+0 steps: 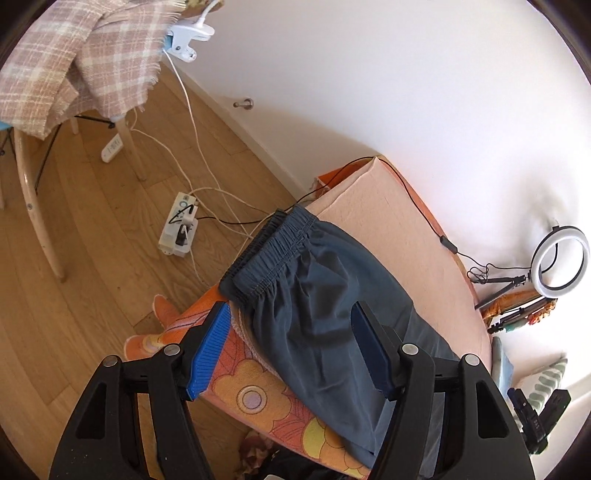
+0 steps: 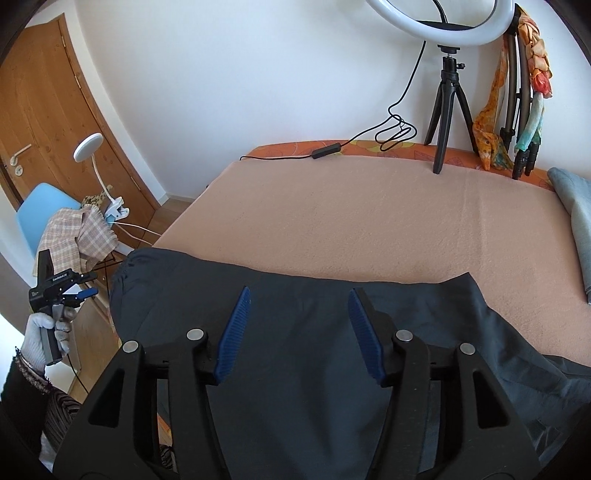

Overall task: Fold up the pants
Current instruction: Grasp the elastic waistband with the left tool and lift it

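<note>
pants point(image 1: 321, 295) dark blue-grey, lying flat along the near edge of the bed point(image 2: 369, 206), elastic waistband at the near left corner, partly over the edge, legs running toward the right. appear already doubled lengthwise, probably to ready a cross fold. left gripper point(image 1: 291, 347) spread above the waistband end, pinching nothing. right gripper point(image 2: 299, 332) spread over the middle of the cloth, nothing between the pads. ring light point(image 2: 443, 22) on its tripod at the far edge.

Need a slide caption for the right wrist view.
Open right gripper above dark pants on the peach blanket.
</note>
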Demonstrator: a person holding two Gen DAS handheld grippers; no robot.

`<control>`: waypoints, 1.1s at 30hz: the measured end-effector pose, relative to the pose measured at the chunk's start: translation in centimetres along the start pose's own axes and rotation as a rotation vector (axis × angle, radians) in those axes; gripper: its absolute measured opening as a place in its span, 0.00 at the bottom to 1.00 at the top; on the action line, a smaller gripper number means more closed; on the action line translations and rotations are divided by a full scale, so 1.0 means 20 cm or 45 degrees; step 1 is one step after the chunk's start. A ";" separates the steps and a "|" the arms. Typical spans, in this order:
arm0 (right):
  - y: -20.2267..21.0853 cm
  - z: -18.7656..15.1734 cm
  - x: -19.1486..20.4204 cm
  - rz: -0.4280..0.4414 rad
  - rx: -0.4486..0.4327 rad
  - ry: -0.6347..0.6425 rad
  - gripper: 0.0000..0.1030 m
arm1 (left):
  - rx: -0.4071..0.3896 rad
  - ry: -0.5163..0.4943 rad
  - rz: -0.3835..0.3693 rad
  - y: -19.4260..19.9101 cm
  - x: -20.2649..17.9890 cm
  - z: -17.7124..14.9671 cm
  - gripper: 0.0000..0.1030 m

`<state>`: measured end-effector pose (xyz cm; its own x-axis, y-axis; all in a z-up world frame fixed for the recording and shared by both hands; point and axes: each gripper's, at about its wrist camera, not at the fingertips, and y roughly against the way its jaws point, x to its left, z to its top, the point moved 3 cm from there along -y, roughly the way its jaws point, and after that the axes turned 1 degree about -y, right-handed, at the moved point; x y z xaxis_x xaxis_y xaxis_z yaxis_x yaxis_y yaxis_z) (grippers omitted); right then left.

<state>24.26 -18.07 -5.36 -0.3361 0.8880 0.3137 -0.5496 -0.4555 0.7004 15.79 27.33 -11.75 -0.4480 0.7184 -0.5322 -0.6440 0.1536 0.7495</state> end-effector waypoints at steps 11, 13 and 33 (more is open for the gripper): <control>-0.05 -0.01 -0.09 -0.007 0.025 -0.063 0.57 | 0.059 0.138 -0.009 -0.11 0.09 -0.03 0.65; -0.07 -0.03 -0.09 -0.006 0.039 -0.063 0.57 | 0.070 0.181 -0.040 -0.13 0.12 -0.02 0.65; -0.20 -0.09 -0.14 0.012 0.166 -0.089 0.57 | 0.032 0.196 -0.083 -0.23 0.06 0.05 0.63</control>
<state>26.08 -18.96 -10.11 -0.2846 0.8879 0.3615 -0.4411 -0.4561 0.7729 18.84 28.12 -15.45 -0.4967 0.5946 -0.6323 -0.6599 0.2145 0.7201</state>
